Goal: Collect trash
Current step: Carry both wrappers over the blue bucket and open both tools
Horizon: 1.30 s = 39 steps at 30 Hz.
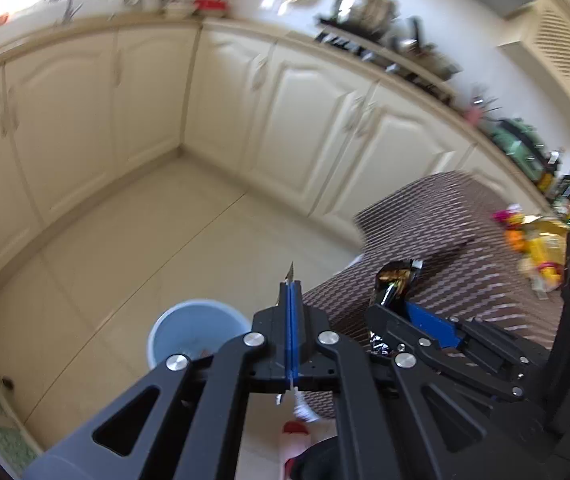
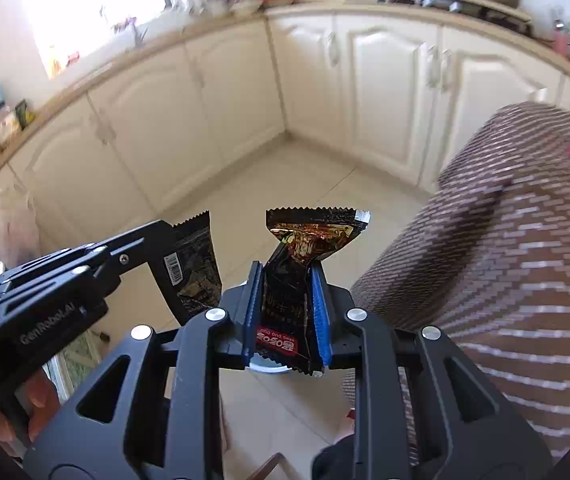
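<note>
The left tongs (image 1: 292, 292) are pressed flat on a thin dark wrapper (image 2: 195, 264); the right tongs (image 2: 287, 312), slightly parted, pinch a crumpled black snack packet (image 2: 305, 248), seemingly above the blue bin (image 1: 193, 328).

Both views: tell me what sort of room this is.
A home kitchen, most likely. Cream cabinets run under an L-shaped countertop crowded with cookware, above a tiled floor. A blue bin stands on the floor, and each gripper holds a wrapper.
</note>
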Available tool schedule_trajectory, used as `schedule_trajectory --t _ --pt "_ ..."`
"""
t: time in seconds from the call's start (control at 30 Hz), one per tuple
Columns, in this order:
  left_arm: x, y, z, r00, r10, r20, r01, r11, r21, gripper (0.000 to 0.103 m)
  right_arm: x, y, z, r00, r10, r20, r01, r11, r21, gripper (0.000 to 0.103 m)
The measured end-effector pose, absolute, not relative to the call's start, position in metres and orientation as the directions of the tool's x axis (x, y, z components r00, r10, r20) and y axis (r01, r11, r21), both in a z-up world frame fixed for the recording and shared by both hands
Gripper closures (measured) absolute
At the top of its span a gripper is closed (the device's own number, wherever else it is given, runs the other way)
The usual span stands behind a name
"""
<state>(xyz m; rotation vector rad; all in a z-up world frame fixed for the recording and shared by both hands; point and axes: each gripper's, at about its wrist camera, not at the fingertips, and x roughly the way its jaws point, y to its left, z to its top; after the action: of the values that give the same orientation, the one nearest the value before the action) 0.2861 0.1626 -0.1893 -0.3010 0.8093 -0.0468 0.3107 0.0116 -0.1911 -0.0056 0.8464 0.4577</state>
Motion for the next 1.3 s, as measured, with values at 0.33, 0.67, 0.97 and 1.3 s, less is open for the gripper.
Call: schedule_trajectory --t 0.33,0.67,0.97,1.3 --pt "0.342 0.212 -0.273 0.575 -0.111 -0.81 -0.179 0.95 -0.257 0.102 0.357 0.071 -0.267 0.463 0.375 -0.803 -0.412 0.893 0.179 0.079" --pt "0.364 0.229 -0.313 0.517 -0.07 -0.853 -0.218 0.953 -0.211 0.067 0.38 0.093 -0.311 0.395 0.355 -0.847 -0.406 0.895 0.185 0.079" --pt "0.356 0.252 -0.329 0.482 -0.033 -0.876 -0.275 0.943 -0.186 0.066 0.383 0.106 -0.318 0.378 0.358 -0.854 -0.418 0.889 0.188 0.079" --pt "0.348 0.261 -0.322 0.499 -0.006 -0.867 -0.294 0.939 -0.176 0.061 0.384 0.121 -0.317 0.383 0.368 -0.847 -0.439 0.88 0.184 0.077"
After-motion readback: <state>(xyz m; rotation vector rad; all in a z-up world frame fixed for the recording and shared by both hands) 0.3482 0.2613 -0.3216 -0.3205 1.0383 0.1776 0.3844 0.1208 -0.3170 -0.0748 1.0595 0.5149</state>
